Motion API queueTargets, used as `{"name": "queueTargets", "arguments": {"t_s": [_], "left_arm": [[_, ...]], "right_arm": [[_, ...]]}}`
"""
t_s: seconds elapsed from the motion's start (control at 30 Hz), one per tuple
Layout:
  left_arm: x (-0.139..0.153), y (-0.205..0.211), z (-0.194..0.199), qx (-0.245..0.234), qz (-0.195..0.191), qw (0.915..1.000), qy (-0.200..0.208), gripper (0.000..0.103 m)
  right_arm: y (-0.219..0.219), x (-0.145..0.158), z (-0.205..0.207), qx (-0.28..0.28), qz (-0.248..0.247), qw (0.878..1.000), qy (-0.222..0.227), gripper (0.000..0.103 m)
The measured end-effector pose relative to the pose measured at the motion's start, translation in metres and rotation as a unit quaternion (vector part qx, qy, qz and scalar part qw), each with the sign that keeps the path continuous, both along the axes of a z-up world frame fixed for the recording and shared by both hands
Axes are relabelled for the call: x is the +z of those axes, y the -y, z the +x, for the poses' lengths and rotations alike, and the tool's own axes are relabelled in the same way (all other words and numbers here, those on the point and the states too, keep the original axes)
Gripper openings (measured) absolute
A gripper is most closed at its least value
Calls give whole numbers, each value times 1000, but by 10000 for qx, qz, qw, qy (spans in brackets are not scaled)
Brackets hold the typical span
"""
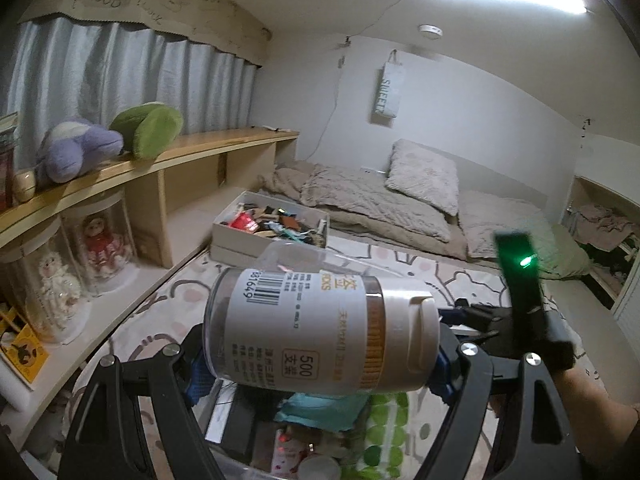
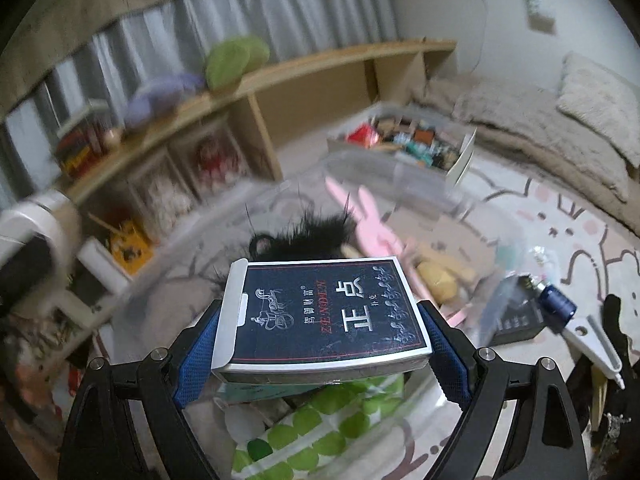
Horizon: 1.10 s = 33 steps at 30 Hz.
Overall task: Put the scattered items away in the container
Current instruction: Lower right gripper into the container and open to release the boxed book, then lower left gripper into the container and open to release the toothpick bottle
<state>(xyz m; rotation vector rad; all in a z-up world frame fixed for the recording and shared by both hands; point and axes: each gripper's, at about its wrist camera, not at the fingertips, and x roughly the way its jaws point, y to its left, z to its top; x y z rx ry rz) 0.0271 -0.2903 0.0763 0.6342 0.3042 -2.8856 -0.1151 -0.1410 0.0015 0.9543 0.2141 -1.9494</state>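
The left gripper point(image 1: 316, 354) was seen clamped wide across a cotton-swab jar point(image 1: 320, 328), which was held on its side, white cap to the right, above the clear container point(image 1: 224, 420). The right gripper point(image 2: 320, 344) was closed on a dark blue card box point(image 2: 320, 316), held flat over the same container, above a green-dotted pouch point(image 2: 316, 428). A pink rabbit toy point(image 2: 372, 220) and black fur point(image 2: 304, 236) were noted just beyond the box.

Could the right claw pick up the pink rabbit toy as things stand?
Probably not yet. The right claw is already shut on the dark blue card box, which fills its jaws. The pink rabbit toy lies ahead with nothing on top of it, past some black fur.
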Motion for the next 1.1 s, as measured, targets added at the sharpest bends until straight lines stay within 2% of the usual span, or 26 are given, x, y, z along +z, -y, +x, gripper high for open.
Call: {"name": "queueTargets", "arguments": {"t_s": [0.17,0.27,0.3,0.33,0.37,0.57,0.93,1.1], "left_arm": [[-6,10,-5,63,91,9999,109,82],[-11,13,-11,42,197,9996,180,82],[-13,14,-14,27,247,9995,204,82],[-15,14,-17,11,280,9993,229,82],[-17,14,-20,1,303,9992,257,82],[-30,11,-38,-130,584,9973,424,82],[-48,-1,-57,-208,785,9943,698,82],[-55,-6,-57,-276,713,9932,880,82]], "right_arm": [[18,-20,-4,134,317,9994,99,92],[19,-25,-5,114,410,9991,-28,93],[17,-23,-5,83,381,9992,-106,94],[13,-19,-6,51,321,9992,-213,101],[10,-16,-8,13,256,9992,-294,103],[-16,-1,-20,-247,-112,9991,-319,103],[-28,-5,-12,-209,119,9978,-615,103],[-37,-2,-6,-230,136,9967,-769,103]]}}
